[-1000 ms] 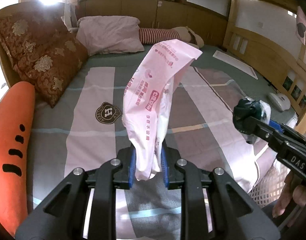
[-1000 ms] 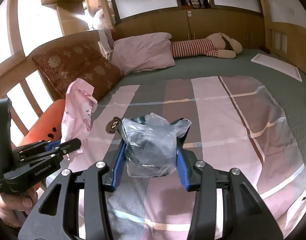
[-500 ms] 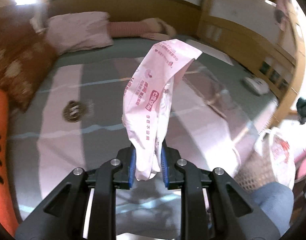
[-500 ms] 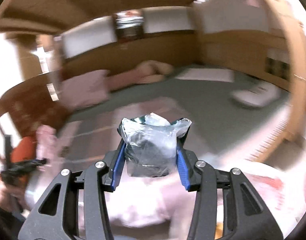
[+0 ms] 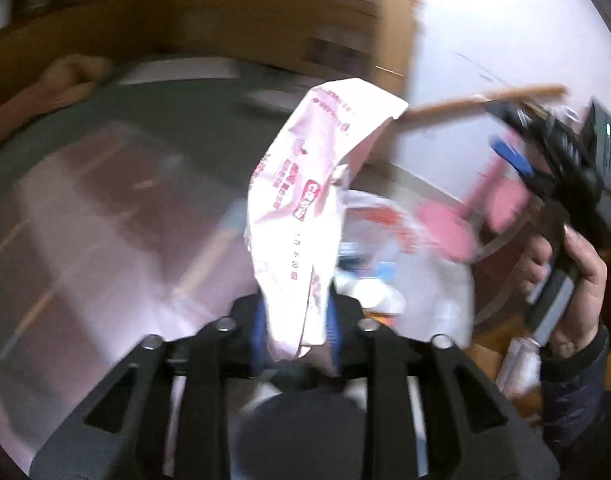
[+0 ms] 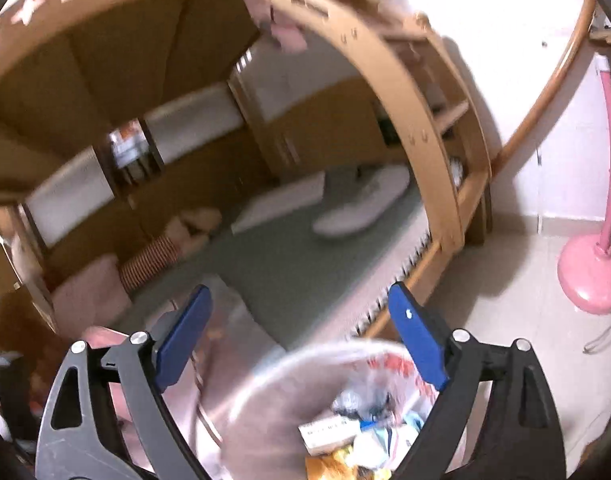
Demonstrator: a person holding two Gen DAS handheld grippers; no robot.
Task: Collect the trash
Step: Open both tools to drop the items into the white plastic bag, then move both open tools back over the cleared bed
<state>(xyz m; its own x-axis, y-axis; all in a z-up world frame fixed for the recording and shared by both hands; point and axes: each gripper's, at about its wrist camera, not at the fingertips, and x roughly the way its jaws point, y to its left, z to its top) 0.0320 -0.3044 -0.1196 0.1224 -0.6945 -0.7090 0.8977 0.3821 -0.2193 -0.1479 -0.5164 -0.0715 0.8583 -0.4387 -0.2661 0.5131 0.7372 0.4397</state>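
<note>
A pink printed wrapper (image 5: 305, 216) stands upright between the blue pads of my left gripper (image 5: 295, 320). Its jaws are opening and the pads look just clear of the wrapper. Behind it sits the trash bin (image 5: 437, 280), lined with a white bag. My right gripper (image 6: 299, 296) hangs above that trash bin (image 6: 305, 356), jaws opening wide with nothing between them. Mixed trash (image 6: 357, 428) lies inside, including a crumpled clear and dark piece. The left wrist view shows the right gripper (image 5: 503, 134) in a hand (image 5: 581, 272) at the right edge.
The bed (image 6: 289, 264) with its wooden frame (image 6: 457, 184) lies beyond the bin. A pink fan stand (image 6: 589, 280) is on the tiled floor (image 6: 517, 344) to the right. A dark-clothed knee (image 5: 305, 432) sits low in the left wrist view.
Both grippers swung from over the bed to the bin beside it. The right gripper opened and the plastic bundle has left it. The left jaws widened slightly around the pink wrapper.
</note>
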